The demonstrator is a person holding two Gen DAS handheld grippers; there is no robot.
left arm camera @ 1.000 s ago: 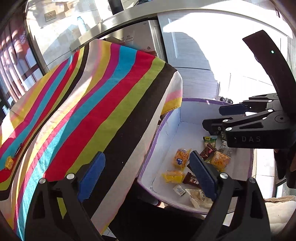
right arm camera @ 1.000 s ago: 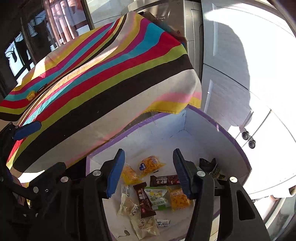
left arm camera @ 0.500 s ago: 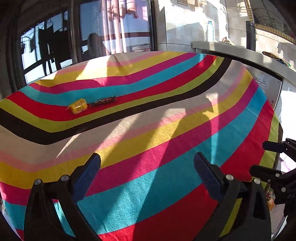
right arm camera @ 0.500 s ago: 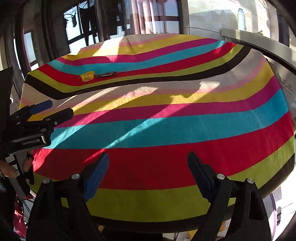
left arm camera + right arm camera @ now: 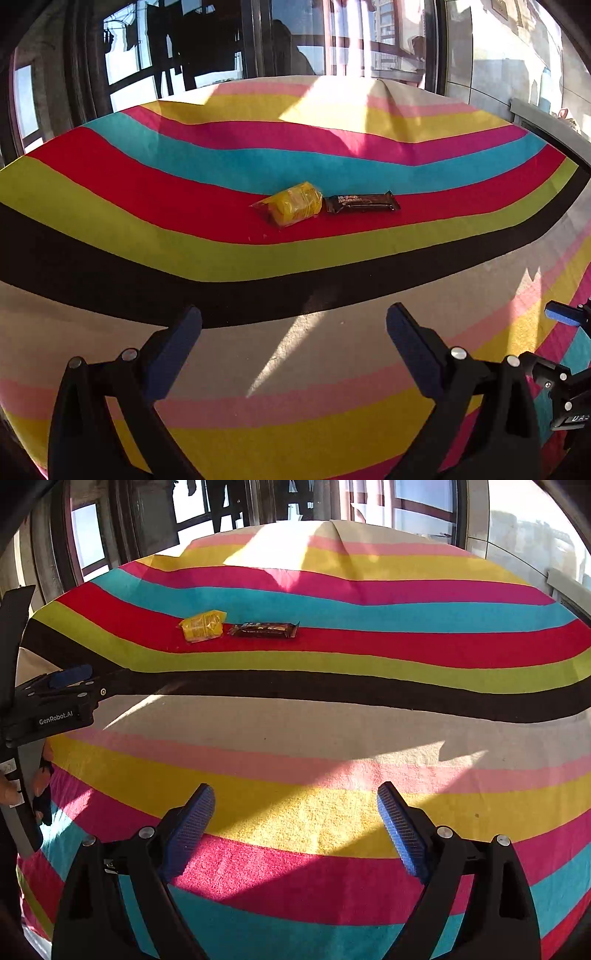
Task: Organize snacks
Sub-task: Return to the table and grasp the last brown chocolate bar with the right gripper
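The print on the dark brown snack bar (image 5: 362,203) is too small to be read in either view. The contents of the yellow snack packet (image 5: 291,203) are seen only as a yellow mass through its wrapper. No container is shown in either view. Both snacks are laid on the red stripe of the striped tablecloth (image 5: 295,354), the packet's right end touching the bar's left end.

The left gripper (image 5: 293,347) is held over the cream stripe with its jaws wide apart and nothing between them. The right gripper (image 5: 295,827) is held over the yellow and magenta stripes, likewise spread and empty. Both are positioned well apart from the snacks. In the left wrist view the right gripper is cut off at the right edge.
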